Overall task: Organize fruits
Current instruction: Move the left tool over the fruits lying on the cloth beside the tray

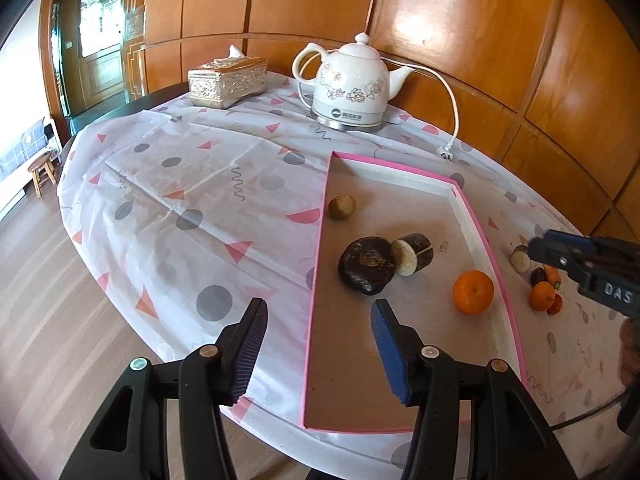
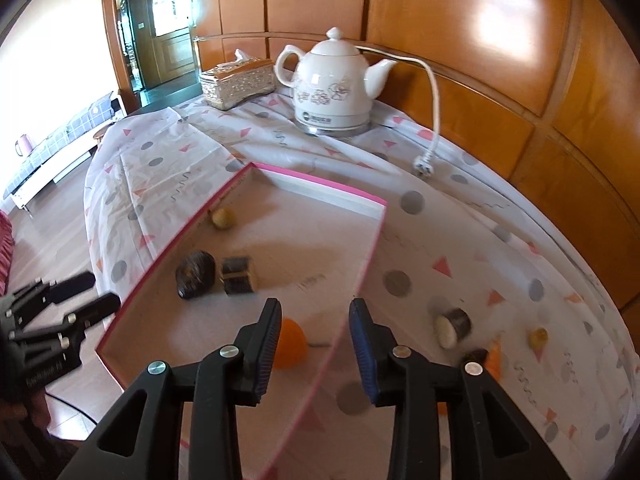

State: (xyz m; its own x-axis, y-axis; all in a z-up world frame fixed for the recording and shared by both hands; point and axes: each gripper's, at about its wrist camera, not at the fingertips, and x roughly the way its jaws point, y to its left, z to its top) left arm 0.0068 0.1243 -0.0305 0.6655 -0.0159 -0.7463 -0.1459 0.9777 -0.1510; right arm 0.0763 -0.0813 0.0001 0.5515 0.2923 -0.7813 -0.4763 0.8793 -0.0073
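Right hand-held gripper (image 2: 314, 342) hangs w/ jaws apart, nothing between the pads; round orange mandarin (image 2: 291, 344) sits just below and past its left pad, inside the shallow pink-rimmed cardboard tray (image 2: 316, 184). I judge that fruit is placed, not held. Also in the tray: small tan round fruit (image 1: 342, 207), flat dark brown fruit (image 1: 366, 265) and a dark cut cylinder piece w/ pale face (image 1: 412, 254), the last two touching. Sorting is only part done imo, since more pieces wait on the desk's patterned cloth (image 1: 180, 184) right of the tray: another cut cylinder (image 2: 452, 326), a small tan fruit (image 2: 538, 337), small orange ones (image 1: 546, 298). Left hand-held gripper (image 1: 320, 350) is approx half open, empty, hovering over the tray's near left rim. White floral kettle (image 1: 350, 88) and ornate tissue box (image 1: 228, 82) stand well behind.
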